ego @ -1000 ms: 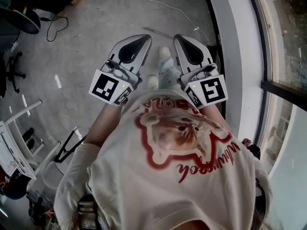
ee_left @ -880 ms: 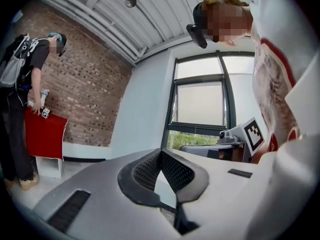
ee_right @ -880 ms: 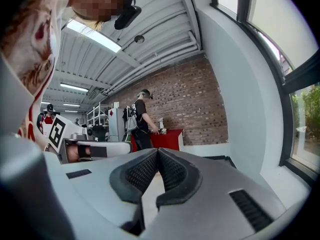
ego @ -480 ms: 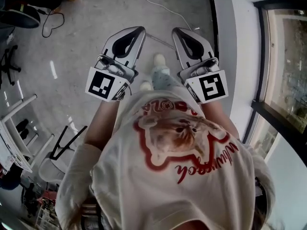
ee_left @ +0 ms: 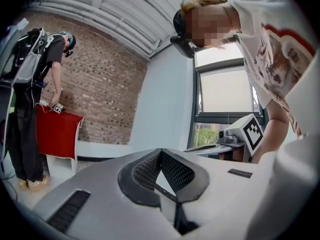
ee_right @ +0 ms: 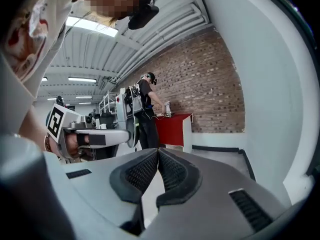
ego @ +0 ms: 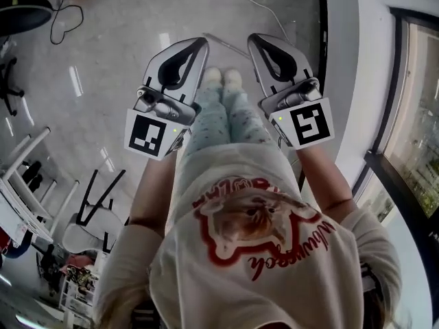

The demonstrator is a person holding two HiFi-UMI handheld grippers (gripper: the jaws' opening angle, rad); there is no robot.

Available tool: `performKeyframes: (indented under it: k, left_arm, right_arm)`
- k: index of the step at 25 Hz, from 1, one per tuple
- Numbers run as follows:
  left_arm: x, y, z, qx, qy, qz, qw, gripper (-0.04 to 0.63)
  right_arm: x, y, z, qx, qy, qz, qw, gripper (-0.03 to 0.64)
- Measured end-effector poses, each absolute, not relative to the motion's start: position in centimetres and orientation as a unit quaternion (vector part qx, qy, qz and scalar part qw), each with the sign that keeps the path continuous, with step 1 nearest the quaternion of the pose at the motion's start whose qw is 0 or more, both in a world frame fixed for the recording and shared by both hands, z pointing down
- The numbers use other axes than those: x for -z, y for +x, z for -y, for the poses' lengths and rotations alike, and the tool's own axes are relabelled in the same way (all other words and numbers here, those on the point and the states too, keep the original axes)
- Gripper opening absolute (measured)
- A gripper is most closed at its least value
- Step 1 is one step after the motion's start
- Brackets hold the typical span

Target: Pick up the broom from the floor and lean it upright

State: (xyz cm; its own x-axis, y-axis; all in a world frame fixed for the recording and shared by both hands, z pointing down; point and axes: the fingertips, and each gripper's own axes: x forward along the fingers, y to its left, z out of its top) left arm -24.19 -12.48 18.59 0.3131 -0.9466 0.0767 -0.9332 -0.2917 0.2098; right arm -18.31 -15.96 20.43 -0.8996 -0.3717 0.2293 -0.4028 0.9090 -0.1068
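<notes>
At the near left of the head view, a white metal rack (ego: 24, 197) is standing next to a black folding frame (ego: 96, 197). Whatever is sitting on the rack is too blurred to name.

The left gripper (ego: 200, 44) is pointing away from the person over the grey polished floor (ego: 116, 60). Its jaws are pressed together with nothing between them, which its own view (ee_left: 160, 152) shows.

Between the two grippers, the person's legs in pale patterned trousers (ego: 226, 115) are ending in white-toed feet (ego: 223, 77). Just beyond the toes a thin grey stick (ego: 223, 44) is lying flat on the floor. Its long axis is running from far left to nearer right. It may be the broom's handle, but no brush head is showing, so which end points where cannot be told.

The right gripper (ego: 254, 40) is closed too, its pads meeting on nothing (ee_right: 157, 150). At the far right, a white wall with a black skirting strip (ego: 321, 40) is running beside a dark-framed window (ego: 411, 115).

Both gripper views are showing a second person with a backpack (ee_left: 30, 84) standing at a red table (ee_left: 57, 134) by a brick wall (ee_right: 210, 84).
</notes>
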Motion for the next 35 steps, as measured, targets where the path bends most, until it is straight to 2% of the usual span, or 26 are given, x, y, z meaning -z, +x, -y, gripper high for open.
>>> performKeyframes:
  k: [3,8,19,35]
  left_arm:
    - [-24.0,-25.0,13.4,0.019,0.801,0.584,0.129,0.018]
    - [-33.2,-25.9,14.6,0.015,0.784,0.6,0.156,0.018]
    - [-47.7,-27.1,15.0,-0.01,0.781,0.597,0.183,0.018]
    - [-62.9,-26.2,13.5,-0.048,0.794,0.568,0.21,0.018]
  right_arm:
    - [-24.7,-19.3,17.2,-0.065,0.205,0.971,0.108,0.025]
    - [-35.2,-20.0,16.7,-0.008,0.167,0.97,0.177,0.025]
    - [-51.0,-22.4,15.0,-0.013,0.106,0.973,0.206,0.025]
    - [-70.6,-22.9,13.4,-0.005,0.057,0.963,0.263,0.025]
